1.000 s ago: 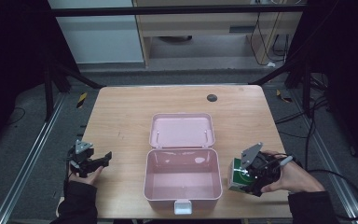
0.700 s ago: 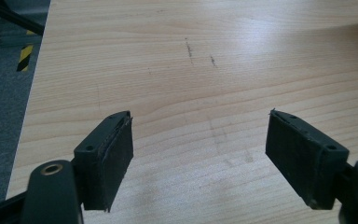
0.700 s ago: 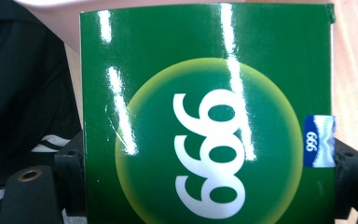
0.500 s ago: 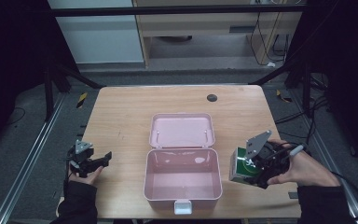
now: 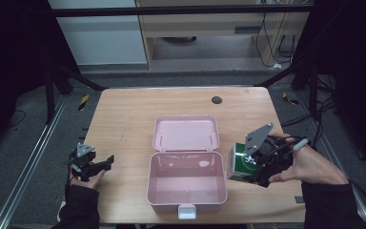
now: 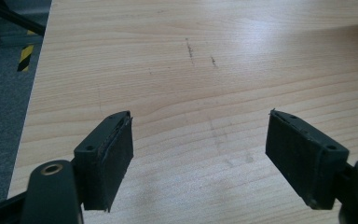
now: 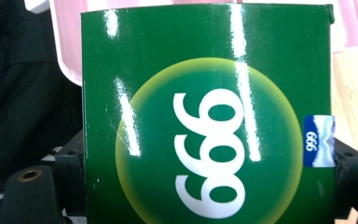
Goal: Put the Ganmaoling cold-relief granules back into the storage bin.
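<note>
Wooden table (image 5: 124,119) before a dim background of cabinets and cables. An open pink lunch box (image 5: 187,183) sits at centre, its lid (image 5: 186,134) folded flat behind it; the tray looks empty. The right gripper (image 5: 253,168), just right of the box, is clamped on a green carton (image 5: 240,163) marked "999", held clear of the table and tilted, its long axis roughly upright. The left gripper (image 5: 106,162), jaws apart, rests near the table's left edge.
</note>
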Demonstrator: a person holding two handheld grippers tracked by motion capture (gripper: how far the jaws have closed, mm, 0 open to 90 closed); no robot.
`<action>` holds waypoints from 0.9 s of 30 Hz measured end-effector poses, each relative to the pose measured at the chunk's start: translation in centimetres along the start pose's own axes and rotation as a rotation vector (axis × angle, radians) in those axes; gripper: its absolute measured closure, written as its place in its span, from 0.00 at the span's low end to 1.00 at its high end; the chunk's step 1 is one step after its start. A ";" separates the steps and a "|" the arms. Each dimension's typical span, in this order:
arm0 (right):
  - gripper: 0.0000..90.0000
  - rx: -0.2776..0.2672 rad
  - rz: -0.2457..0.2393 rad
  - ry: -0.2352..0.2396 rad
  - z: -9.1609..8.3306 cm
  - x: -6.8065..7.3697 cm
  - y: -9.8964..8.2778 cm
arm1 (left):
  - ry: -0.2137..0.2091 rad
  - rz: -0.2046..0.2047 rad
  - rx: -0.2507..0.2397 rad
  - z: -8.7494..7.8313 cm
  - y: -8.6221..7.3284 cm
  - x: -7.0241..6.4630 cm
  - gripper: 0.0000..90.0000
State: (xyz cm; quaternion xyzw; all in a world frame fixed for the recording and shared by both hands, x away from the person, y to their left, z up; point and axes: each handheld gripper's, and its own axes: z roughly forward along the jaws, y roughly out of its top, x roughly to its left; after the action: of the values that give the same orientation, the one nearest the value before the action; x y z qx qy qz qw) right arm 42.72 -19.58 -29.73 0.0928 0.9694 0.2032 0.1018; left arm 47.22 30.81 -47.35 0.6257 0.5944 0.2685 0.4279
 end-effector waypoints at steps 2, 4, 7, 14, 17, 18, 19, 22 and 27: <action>0.18 0.001 -0.005 0.000 -0.1 0.0 0.3 | 0.000 0.000 0.000 0.0 0.0 0.0 0.25; 0.18 0.000 -0.013 0.004 -0.2 0.0 0.9 | 0.000 0.002 0.001 0.0 0.0 0.0 0.25; 0.18 0.004 -0.028 0.012 -0.2 0.1 2.0 | 0.000 0.000 -0.001 0.0 0.0 0.0 0.25; 0.18 0.008 -0.056 0.030 0.3 0.2 4.0 | 0.000 -0.003 -0.004 0.0 0.0 0.0 0.25; 0.18 0.008 -0.066 0.040 0.7 0.2 4.7 | 0.000 -0.003 -0.004 0.0 0.0 0.0 0.25; 0.18 0.010 -0.070 0.042 0.8 0.2 5.0 | 0.001 -0.002 -0.003 -0.1 0.1 0.1 0.25; 0.18 0.013 -0.074 0.043 1.0 0.2 5.2 | 0.001 -0.002 -0.003 -0.1 0.1 0.1 0.25; 0.18 0.006 -0.083 0.044 1.3 0.2 5.7 | 0.002 -0.002 -0.002 -0.1 0.1 0.1 0.25; 0.18 0.015 -0.092 0.061 2.2 0.2 6.6 | 0.002 -0.002 -0.004 -0.1 0.1 0.1 0.25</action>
State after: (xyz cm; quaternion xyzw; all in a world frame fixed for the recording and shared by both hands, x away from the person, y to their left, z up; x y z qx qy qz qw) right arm 43.95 -12.77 -29.02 0.0429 0.9768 0.1938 0.0808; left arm 47.21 30.89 -47.28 0.6241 0.5949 0.2697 0.4288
